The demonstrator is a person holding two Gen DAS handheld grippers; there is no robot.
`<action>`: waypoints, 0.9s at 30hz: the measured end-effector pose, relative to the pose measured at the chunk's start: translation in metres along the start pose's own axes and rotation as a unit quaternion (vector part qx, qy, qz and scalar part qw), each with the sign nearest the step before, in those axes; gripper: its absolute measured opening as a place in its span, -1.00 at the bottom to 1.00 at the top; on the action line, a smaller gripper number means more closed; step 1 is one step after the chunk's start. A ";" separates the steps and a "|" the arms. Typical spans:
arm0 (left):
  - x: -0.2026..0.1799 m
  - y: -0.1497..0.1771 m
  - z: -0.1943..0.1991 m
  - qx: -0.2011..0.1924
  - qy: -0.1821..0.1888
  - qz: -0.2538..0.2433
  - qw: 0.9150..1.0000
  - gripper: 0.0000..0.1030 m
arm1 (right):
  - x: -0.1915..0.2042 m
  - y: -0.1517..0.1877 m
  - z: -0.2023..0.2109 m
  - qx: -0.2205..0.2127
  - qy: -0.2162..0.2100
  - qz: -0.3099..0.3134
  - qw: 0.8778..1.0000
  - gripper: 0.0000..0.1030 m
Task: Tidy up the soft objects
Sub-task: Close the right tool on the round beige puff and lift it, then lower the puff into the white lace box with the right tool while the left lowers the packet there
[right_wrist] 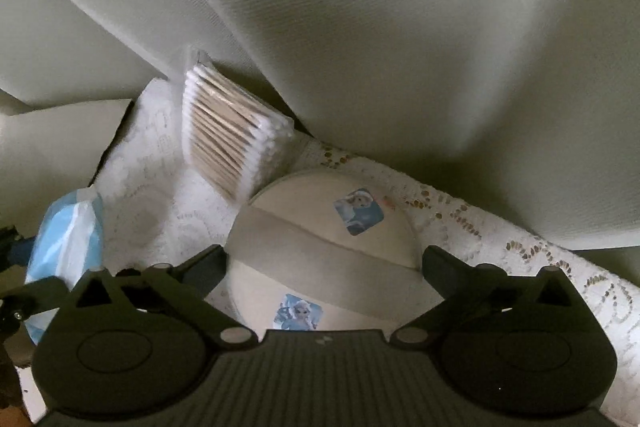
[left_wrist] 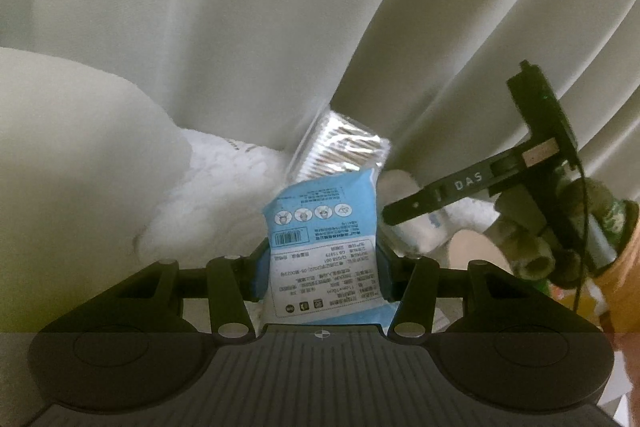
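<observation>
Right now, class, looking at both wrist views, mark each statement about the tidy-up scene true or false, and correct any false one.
1. The left tongs grip a blue and white packet. True.
2. The right tongs are clamped shut on the round cream pad. False: they stand wide open, the pad lying between the fingers.
3. A clear pack of cotton swabs leans against the pale curtain. True.
4. The round cream pad carries two red star stickers. False: its two stickers are blue cartoon pictures.
5. The things lie on white lace cloth. True.
</observation>
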State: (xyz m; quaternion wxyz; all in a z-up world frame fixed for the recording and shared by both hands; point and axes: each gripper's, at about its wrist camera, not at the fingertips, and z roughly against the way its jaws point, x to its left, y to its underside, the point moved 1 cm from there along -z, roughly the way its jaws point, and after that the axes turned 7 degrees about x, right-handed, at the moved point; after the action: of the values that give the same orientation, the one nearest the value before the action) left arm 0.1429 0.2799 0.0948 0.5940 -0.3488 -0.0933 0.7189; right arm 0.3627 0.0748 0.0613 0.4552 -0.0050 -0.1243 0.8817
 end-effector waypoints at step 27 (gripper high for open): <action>-0.312 0.023 -0.089 0.072 0.146 -0.222 0.961 0.13 | -0.138 0.224 0.242 -0.275 0.005 -0.101 0.956 0.98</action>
State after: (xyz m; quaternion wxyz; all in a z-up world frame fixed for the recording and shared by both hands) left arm 0.1953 -0.0386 0.1382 0.7693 -0.3769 -0.0284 0.5151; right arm 0.2346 -0.2122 0.2309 0.5235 -0.1216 -0.3592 0.7630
